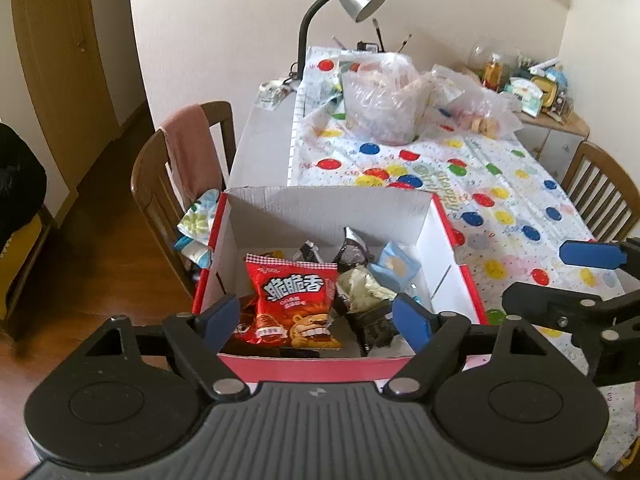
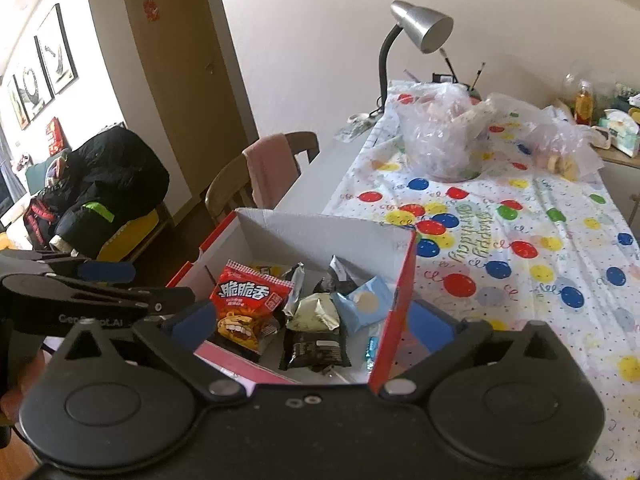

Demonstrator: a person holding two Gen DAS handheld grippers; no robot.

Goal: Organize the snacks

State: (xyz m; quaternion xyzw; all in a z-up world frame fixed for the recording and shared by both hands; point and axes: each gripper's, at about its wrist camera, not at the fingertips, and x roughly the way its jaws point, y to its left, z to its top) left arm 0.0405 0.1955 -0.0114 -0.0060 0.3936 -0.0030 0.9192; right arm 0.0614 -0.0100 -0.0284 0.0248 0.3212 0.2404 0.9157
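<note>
Snacks mostly boxed

Red-and-white cardboard box (image 1: 436,220) holds the red crisp packet (image 1: 294,304); both grippers (image 1: 316,320) (image 2: 312,324) released above it; clear plastic bags (image 1: 380,100) beyond probably remain.

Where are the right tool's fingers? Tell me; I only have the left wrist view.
Observer: The right tool is open and straddles the box's right wall, one pad inside the box and one outside.
Operator: Identify the dark heap at my left edge.
Observer: It's a black jacket with a green stripe, piled on a yellow seat.
</note>
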